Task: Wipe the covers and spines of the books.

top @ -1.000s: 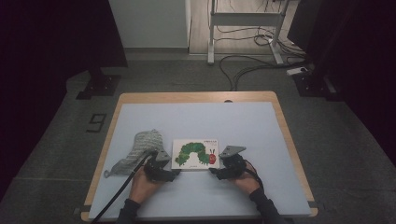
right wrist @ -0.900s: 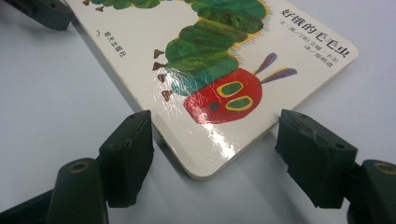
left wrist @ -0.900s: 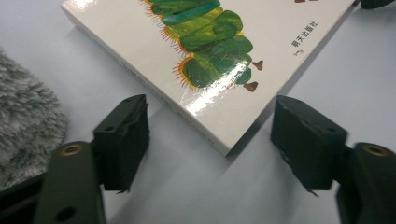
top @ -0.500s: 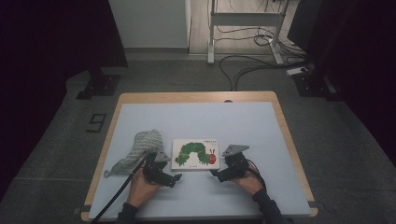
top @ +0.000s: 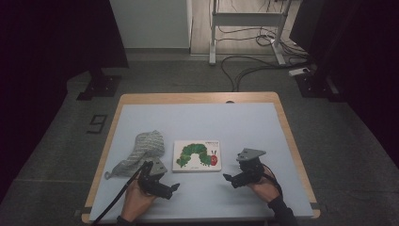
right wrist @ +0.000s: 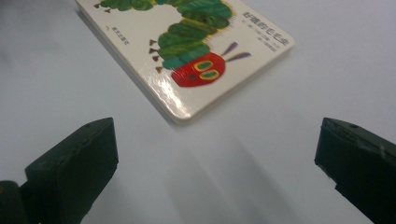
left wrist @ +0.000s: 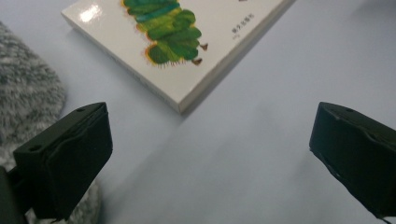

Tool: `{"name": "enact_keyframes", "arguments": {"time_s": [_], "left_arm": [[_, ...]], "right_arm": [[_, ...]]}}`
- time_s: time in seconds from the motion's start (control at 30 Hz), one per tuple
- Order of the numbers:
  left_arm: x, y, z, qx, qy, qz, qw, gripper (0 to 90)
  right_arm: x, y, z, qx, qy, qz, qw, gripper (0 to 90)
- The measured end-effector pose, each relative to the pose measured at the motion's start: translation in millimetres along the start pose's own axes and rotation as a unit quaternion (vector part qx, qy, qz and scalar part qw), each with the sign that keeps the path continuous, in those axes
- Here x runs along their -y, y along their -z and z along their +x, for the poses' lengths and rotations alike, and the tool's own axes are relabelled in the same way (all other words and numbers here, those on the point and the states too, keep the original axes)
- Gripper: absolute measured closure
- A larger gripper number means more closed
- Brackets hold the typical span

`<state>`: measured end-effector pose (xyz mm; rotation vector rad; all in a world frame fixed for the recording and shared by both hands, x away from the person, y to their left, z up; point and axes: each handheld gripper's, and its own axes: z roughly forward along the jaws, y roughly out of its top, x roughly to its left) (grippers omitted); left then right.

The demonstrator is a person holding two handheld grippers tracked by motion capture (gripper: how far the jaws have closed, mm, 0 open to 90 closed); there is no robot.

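Book (top: 197, 156) lies flat, untouched; cloth (top: 141, 152) at its 9 o'clock. Left gripper (top: 173, 188) and right gripper (top: 227, 179) released, jaws just opened, nothing between them.

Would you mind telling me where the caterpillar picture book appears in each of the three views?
High view: book lies mid-table, right of the grey cloth.
Left gripper view: top centre, tail-end corner nearest.
Right gripper view: top centre, red-head corner nearest.
Shared landmark: the green caterpillar.

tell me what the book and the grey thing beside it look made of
Book: thick board pages under a glossy printed cover, going by the chunky rounded edge and glare spots. Grey thing: soft knitted or fleecy fabric, probably a sock or cloth; it looks fuzzy, mottled and crumpled.
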<state>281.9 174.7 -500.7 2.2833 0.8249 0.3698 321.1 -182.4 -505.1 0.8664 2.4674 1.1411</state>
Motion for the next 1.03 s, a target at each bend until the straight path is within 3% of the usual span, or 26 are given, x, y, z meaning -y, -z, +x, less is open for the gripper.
{"name": "enact_keyframes", "arguments": {"time_s": [0.27, 0.63, 0.83, 1.03], "left_arm": [[16.5, -2.8, -5.6, 0.001, 0.004, 0.004, 1.0, 0.0], [24.8, -13.6, -7.1, 0.014, 0.015, 0.017, 0.9996, 0.0], [25.0, -14.1, -6.7, 0.015, 0.017, 0.018, 0.9996, 0.0], [25.3, -14.2, -6.8, 0.015, 0.017, 0.018, 0.9996, 0.0]], "right_arm": [[17.5, 16.8, -10.1, 0.02, -0.017, -0.003, 0.9996, 0.0], [42.8, 14.6, -23.0, 0.053, -0.035, 0.02, 0.9978, 0.0], [49.8, 10.1, -27.9, 0.05, -0.055, 0.034, 0.9967, 0.0], [50.7, 9.7, -27.7, 0.049, -0.057, 0.033, 0.9966, 0.0]]}}
